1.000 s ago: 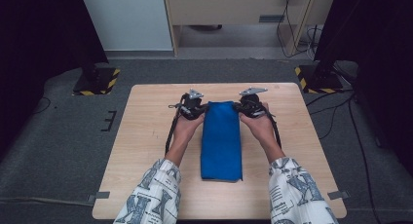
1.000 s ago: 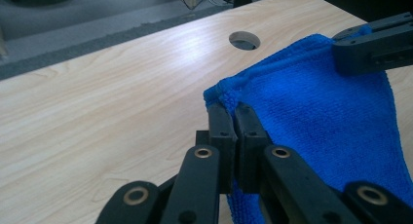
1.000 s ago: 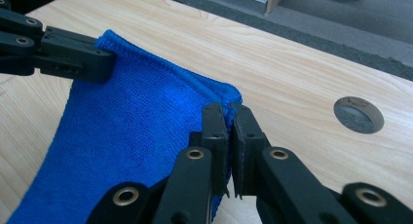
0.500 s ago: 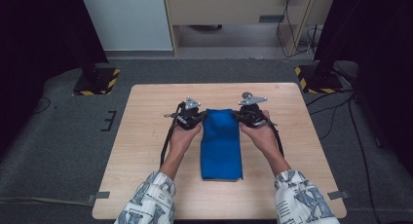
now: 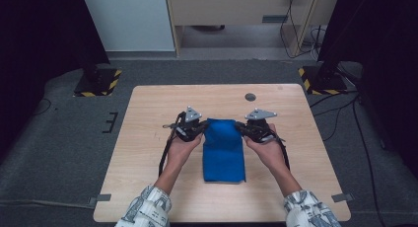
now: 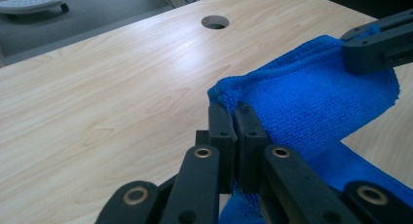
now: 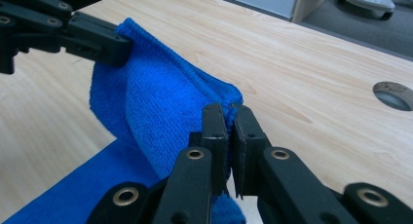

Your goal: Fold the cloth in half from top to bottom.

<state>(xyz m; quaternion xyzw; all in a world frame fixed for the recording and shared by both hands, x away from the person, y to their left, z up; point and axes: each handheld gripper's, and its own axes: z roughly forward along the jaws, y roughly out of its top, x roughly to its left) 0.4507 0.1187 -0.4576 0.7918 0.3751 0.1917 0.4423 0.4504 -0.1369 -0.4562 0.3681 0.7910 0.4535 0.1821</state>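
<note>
I hold one gripper in each hand over the wood surface (image 5: pixel 148 118). A blue cloth (image 5: pixel 224 150) lies btwn them, long and folded, near the middle of the surface.

My left gripper (image 5: pixel 201 131) has its fingers (image 6: pixel 221 136) clenched tight on one far corner of the cloth. My right gripper (image 5: pixel 243 130) has its fingers (image 7: pixel 214 136) clenched on the other far corner. Both corners are pinched right at the cloth's edge.

The far end of the cloth is lifted up off the surface and curls back twd me. The near end lies flat on the wood. In the left gripper view I see the cloth sag in a soft curve from my fingers over to the right gripper, w/ wood under it.

There is a round hole (image 5: pixel 250 96) in the surface past the cloth, well apart from it. I think the cloth is folded in two layers, but the edge is too blurry to be sure.
</note>
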